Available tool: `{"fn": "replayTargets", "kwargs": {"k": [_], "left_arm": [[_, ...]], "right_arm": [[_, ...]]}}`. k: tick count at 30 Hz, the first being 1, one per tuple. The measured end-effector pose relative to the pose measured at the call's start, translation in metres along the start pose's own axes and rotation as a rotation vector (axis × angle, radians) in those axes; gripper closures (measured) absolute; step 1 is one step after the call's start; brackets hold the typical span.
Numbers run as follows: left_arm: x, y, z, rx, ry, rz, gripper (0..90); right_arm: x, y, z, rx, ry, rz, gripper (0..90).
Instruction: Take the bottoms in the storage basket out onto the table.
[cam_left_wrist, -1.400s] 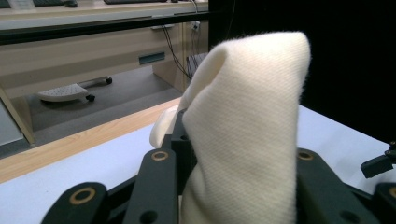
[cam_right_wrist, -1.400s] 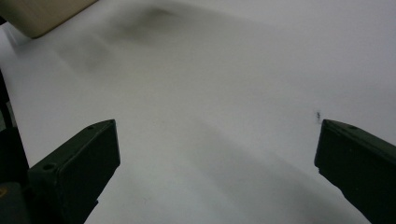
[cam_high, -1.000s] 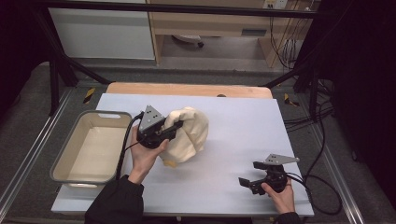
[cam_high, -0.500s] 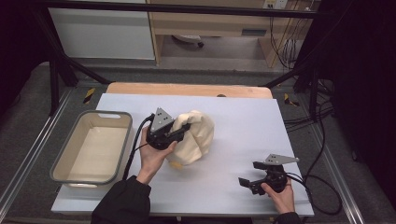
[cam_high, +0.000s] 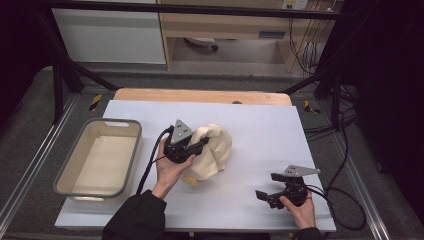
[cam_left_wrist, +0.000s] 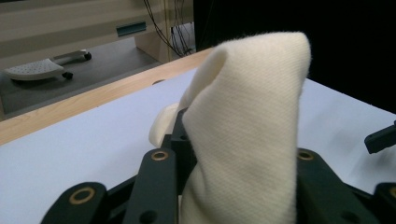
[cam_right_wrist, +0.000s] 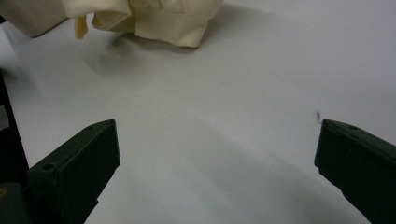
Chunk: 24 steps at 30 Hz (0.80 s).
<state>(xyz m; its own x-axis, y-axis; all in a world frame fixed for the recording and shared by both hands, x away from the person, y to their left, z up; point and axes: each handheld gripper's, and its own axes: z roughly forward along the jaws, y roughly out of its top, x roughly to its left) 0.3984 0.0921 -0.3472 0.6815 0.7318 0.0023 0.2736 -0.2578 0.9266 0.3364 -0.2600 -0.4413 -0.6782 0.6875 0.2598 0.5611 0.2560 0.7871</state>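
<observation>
A cream cloth (cam_high: 215, 150) lies bunched near the middle of the white table. My left gripper (cam_high: 197, 145) is shut on a fold of it and holds that part lifted; in the left gripper view the pinched cloth (cam_left_wrist: 247, 130) rises between the black jaws. Near the front right of the table my right gripper (cam_high: 267, 195) rests low and open, nothing between its jaws. In the right gripper view the cloth (cam_right_wrist: 159, 14) lies ahead at the top, well apart from the wide-spread jaws.
A grey-rimmed tub (cam_high: 75, 170) stands at the table's left side. A wooden board edge (cam_high: 200, 95) runs along the far side of the table. Cables (cam_high: 340, 190) trail off the right gripper toward the right edge.
My left gripper has carried the pinched cloth to the right and a little away from the tub. The right gripper has stayed in place.
</observation>
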Motion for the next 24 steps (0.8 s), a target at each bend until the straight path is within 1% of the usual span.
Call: {"fn": "replayTargets", "kwargs": {"k": [6,12,16,20,24], "left_arm": [[-0.001,-0.006,0.004,0.018,-0.007,-0.001,66.2],[-0.001,-0.009,0.007,0.045,-0.015,0.009,64.0],[-0.002,-0.014,0.010,0.079,-0.010,0.035,61.1],[-0.001,-0.020,0.013,0.098,-0.010,0.031,59.4],[0.000,-0.022,0.013,0.113,-0.002,0.042,57.2]], "right_arm": [[0.000,0.000,0.000,0.002,0.000,0.000,0.5],[0.000,0.000,0.000,-0.001,0.000,-0.003,0.5],[0.000,0.000,0.000,0.001,0.000,0.000,0.5],[0.000,0.000,0.000,0.004,0.001,-0.002,0.5],[0.000,0.000,0.000,0.003,0.001,0.000,0.5]]}}
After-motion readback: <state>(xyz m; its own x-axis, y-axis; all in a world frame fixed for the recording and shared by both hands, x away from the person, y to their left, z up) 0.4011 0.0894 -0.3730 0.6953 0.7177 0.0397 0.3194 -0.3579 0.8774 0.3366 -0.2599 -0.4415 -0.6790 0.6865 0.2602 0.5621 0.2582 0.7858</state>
